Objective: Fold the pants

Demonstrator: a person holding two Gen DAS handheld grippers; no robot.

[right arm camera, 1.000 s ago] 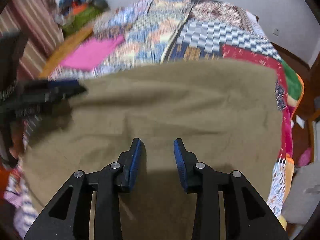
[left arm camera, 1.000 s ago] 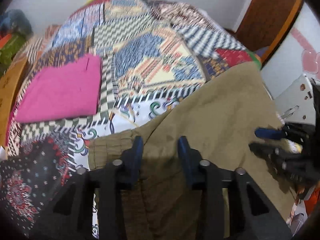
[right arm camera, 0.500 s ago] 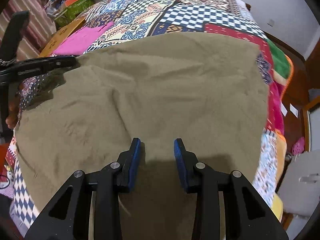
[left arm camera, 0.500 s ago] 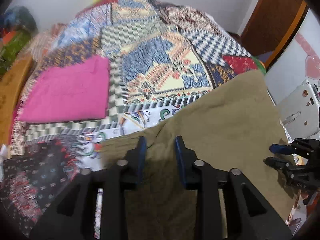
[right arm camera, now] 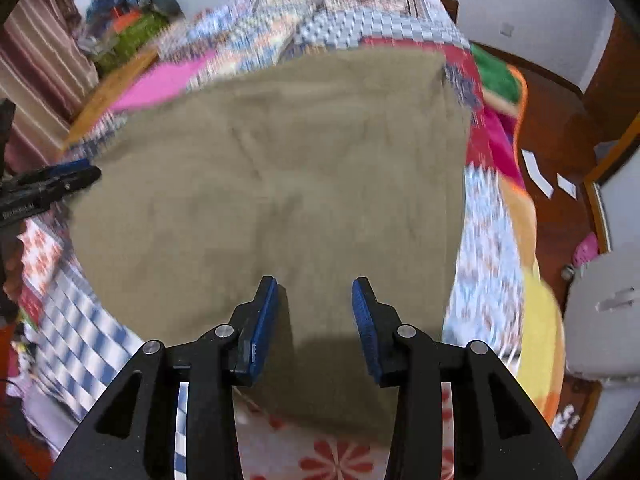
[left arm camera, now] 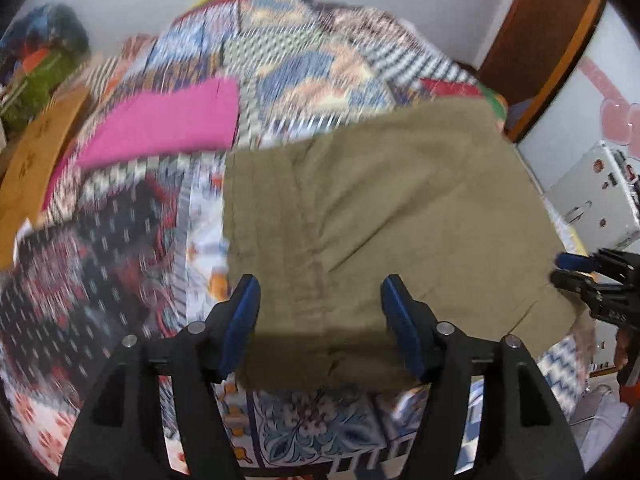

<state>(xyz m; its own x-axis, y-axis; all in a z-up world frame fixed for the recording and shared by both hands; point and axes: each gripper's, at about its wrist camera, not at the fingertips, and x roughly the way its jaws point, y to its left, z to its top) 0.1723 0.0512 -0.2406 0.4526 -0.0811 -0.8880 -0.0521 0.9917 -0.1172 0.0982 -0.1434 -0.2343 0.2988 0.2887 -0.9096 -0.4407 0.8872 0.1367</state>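
The left gripper (left arm camera: 320, 312) points steeply downward, its blue-padded fingers (left arm camera: 244, 320) spread wide and opening further, with nothing pressed between the pads. The right gripper (right arm camera: 314, 316) tilts down at much the same angle; its fingers (right arm camera: 262, 320) stand narrower, parted and also opening, clamping nothing. In each wrist view the other gripper shows at the edge: the right one (left arm camera: 576, 272) at the right, the left one (right arm camera: 60, 180) at the left.
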